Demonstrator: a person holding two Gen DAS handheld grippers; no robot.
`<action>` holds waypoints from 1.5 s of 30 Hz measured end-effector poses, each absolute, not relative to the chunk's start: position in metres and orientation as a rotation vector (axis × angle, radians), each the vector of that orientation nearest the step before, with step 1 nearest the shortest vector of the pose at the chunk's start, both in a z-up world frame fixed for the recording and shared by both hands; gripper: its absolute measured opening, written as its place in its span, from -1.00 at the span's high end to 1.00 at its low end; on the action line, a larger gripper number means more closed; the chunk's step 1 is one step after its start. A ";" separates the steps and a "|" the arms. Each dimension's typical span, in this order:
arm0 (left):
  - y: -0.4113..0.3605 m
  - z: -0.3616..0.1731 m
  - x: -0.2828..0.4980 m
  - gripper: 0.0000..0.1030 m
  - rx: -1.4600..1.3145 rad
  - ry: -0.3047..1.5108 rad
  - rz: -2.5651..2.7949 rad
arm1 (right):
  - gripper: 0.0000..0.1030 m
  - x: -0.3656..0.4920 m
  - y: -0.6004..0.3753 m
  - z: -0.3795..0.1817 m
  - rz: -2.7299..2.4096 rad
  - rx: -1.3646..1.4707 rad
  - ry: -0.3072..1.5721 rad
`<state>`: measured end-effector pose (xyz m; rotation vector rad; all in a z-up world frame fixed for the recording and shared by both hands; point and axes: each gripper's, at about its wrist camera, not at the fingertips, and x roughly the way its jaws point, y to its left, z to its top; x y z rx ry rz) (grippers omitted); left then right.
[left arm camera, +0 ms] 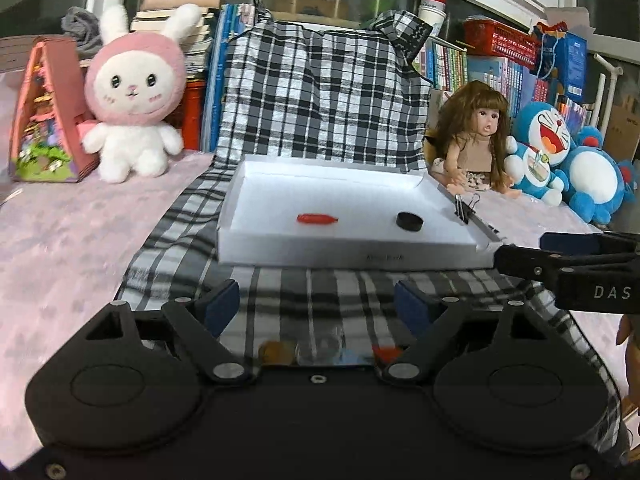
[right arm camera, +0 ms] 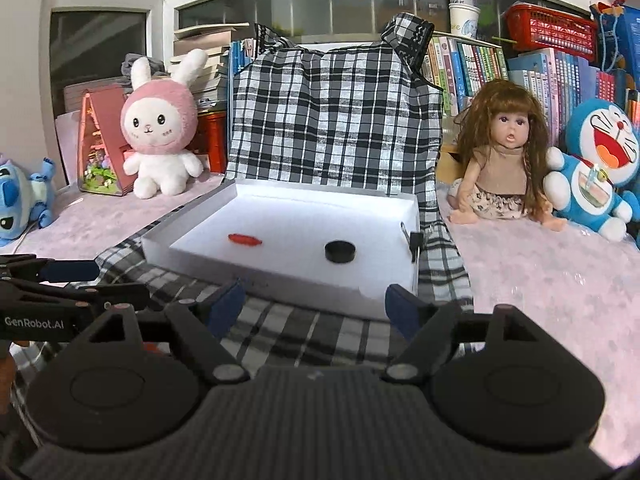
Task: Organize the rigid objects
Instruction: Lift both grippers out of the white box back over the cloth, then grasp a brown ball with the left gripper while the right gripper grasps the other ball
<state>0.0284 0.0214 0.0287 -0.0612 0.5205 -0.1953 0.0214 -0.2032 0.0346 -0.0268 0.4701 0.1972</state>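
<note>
Left view only: small things lie under my left gripper [left arm camera: 316, 304]: a brown disc [left arm camera: 276, 352], a clear round piece [left arm camera: 320, 346] and a red bit [left arm camera: 386, 352], all blurred.
Right view only: a blue plush [right arm camera: 24, 200] at far left.
Around: checked cloth [right arm camera: 336, 120], rabbit [left arm camera: 134, 96] and doll [right arm camera: 500, 148]; nothing blocks the tray.
Tray: the white tray [right arm camera: 304, 284] holds a red piece [right arm camera: 245, 239], a black puck [right arm camera: 340, 251] and a binder clip [left arm camera: 466, 208] on its right wall.
Grippers: both spread wide, empty; my right gripper [right arm camera: 316, 308] sits just short of the tray's near wall.
</note>
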 end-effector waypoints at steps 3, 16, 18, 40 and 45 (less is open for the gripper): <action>0.023 0.022 0.011 -0.45 -0.039 0.503 -0.163 | -0.69 0.004 -0.205 0.027 0.191 -0.024 0.445; 0.031 0.003 -0.014 0.28 0.046 0.511 -0.091 | -0.30 -0.032 -0.226 0.008 0.130 -0.040 0.456; 0.034 0.001 -0.008 0.46 0.033 0.533 -0.090 | -0.11 -0.036 -0.228 0.006 0.116 -0.052 0.455; 0.028 -0.009 0.021 0.60 0.022 0.532 -0.085 | 0.28 -0.020 -0.224 -0.014 0.094 -0.047 0.536; 0.026 -0.010 0.028 0.59 0.016 0.529 -0.091 | 0.28 -0.017 -0.221 -0.016 0.097 -0.054 0.542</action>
